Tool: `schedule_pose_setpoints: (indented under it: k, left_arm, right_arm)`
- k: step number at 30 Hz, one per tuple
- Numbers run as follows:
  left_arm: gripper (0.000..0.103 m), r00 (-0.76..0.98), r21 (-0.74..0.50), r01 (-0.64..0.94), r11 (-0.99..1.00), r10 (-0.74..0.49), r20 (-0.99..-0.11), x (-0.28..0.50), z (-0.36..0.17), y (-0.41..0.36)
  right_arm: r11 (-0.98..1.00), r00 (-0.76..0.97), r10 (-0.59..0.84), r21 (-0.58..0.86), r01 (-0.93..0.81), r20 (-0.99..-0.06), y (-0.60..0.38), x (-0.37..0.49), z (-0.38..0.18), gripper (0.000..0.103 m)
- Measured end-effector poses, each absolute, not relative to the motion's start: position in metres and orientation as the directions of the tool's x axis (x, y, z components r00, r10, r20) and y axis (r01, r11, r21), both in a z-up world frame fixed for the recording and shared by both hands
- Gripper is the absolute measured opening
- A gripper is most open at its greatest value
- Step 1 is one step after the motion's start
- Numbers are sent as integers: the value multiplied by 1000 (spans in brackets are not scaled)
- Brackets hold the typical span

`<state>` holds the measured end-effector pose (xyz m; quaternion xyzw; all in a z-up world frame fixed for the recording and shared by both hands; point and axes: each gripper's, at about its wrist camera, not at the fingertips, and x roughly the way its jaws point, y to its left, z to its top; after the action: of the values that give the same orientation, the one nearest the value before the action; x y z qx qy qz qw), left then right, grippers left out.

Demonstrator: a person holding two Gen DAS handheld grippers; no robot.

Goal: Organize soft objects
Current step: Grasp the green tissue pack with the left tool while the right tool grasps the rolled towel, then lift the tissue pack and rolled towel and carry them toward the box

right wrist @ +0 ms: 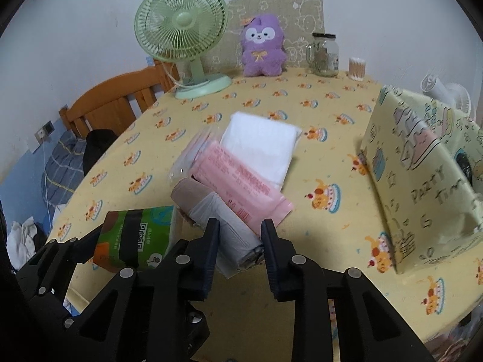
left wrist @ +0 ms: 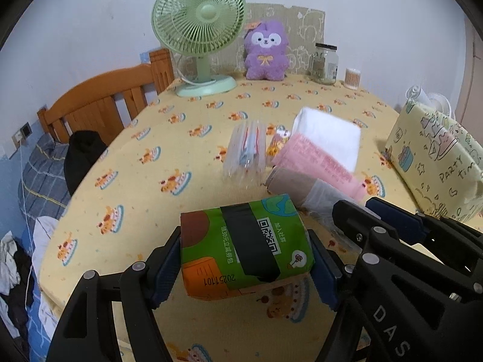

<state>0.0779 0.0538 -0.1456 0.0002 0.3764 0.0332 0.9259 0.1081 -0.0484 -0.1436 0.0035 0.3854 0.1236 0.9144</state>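
Note:
My left gripper is shut on a green and orange tissue pack and holds it just above the yellow tablecloth; the pack also shows in the right wrist view. My right gripper is shut on a beige and grey roll of bags, which also shows in the left wrist view. Behind it lie a pink packet, a white folded pack and a clear plastic pack. A purple plush toy sits at the back.
A green fan, a glass jar and a cotton swab tub stand at the back. A yellow "Party Time" storage box stands at the right. A wooden bed frame and bedding lie left of the table.

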Motion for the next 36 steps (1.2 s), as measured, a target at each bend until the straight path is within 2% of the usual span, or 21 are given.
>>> schedule_pose_setpoints:
  k: [36]
  left_arm:
    - [77,834,6,-22,1000,21,-552,81,-48,3]
  right_arm:
    - [980,805,191,57,-193,-561,-101,100,-39,31]
